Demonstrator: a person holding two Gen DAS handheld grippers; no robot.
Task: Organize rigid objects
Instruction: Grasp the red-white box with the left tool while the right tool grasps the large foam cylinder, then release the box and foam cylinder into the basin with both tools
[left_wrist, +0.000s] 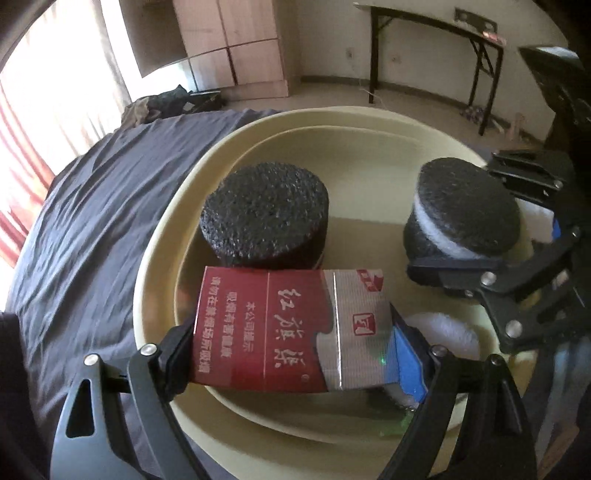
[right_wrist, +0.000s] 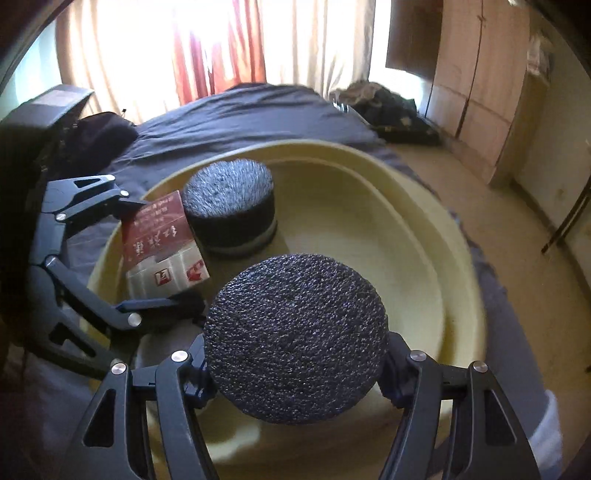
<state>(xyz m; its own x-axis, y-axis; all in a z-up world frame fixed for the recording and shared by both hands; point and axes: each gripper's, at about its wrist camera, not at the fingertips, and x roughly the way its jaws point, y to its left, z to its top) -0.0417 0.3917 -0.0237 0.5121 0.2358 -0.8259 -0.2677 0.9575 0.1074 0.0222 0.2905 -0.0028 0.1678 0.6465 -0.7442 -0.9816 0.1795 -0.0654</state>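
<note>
The cream basin's (right_wrist: 424, 236) far half lies bare; the resting foam disc (right_wrist: 229, 206) crowds its near-left part.

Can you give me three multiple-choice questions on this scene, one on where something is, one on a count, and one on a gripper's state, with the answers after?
1. Where does the free black foam puck sit?
A. inside the cream basin
B. on the dark sheet
C. on the floor

2. How many black foam pucks are in view?
A. one
B. two
C. four

3. What is the left gripper doing?
A. hanging open and empty
B. clamped on the red and silver carton
C. clamped on a foam puck

Answers:
1. A, the puck stands on the basin's floor, inside its rim.
2. B, one stands in the basin and the held foam puck is between the fingers of the right gripper.
3. B, the carton spans the gap with a finger against each end.
</note>
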